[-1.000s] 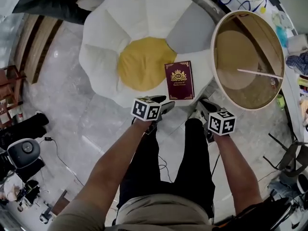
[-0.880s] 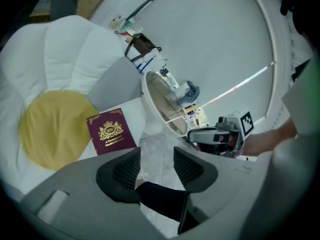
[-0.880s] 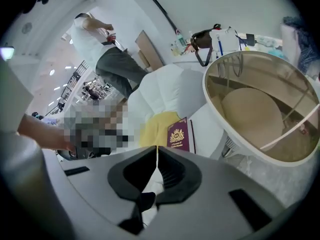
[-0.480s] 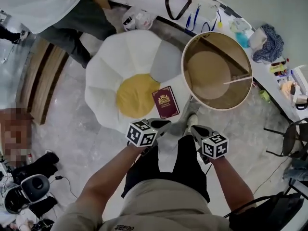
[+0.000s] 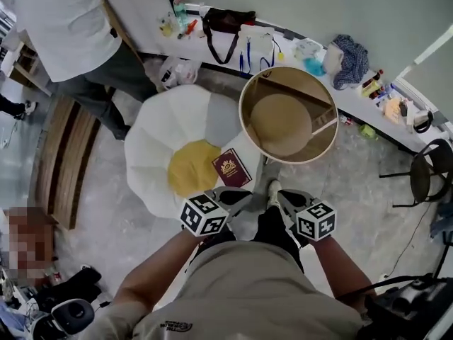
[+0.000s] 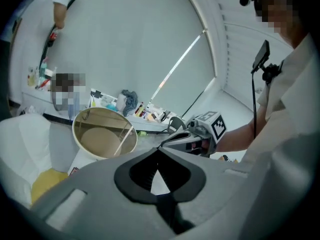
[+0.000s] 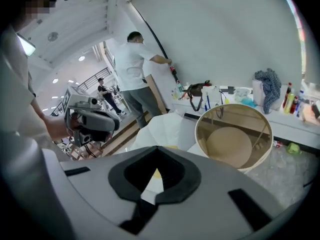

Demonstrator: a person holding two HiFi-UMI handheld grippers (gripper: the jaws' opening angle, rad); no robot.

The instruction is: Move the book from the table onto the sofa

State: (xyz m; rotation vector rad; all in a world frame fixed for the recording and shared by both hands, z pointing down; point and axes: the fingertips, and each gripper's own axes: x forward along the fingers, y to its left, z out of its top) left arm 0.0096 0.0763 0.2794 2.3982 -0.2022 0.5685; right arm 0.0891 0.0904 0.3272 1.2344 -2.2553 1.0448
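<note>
Plainly, the maroon book [image 5: 231,168] with its gold emblem is seen lying flat on the flower-shaped sofa [image 5: 163,129]. It rests on a white petal just beside the yellow centre cushion [image 5: 192,167], with its cover facing up and nothing touching it. Just beside that petal stands the round worktop [image 5: 249,91], whose tan rim is raised like a shallow drum. Within the rim a lower round shelf and a thin pale rod [image 5: 324,126] are visible.

The left gripper [image 6: 158,153] is held up near the person's waist, well apart from the book, with its jaws pressed together and nothing between them. The right gripper [image 7: 156,151] is held beside it at about the same height, its jaws likewise pressed together and empty.

Behind the sofa a clear plastic bag [image 5: 177,69] is set on the floor; its contents cannot be made out. Along the wall runs a long white worktop [image 5: 354,101], on which a black handbag [image 5: 226,21] with loose straps is placed, its inside hidden. A bundled blue-grey cloth [image 5: 350,49], a turquoise item and several small bottles are also spread there. A second person in a white shirt [image 5: 64,27] is bent over the worktop's far left end, and a black chair [image 5: 428,176] stands at the right.
</note>
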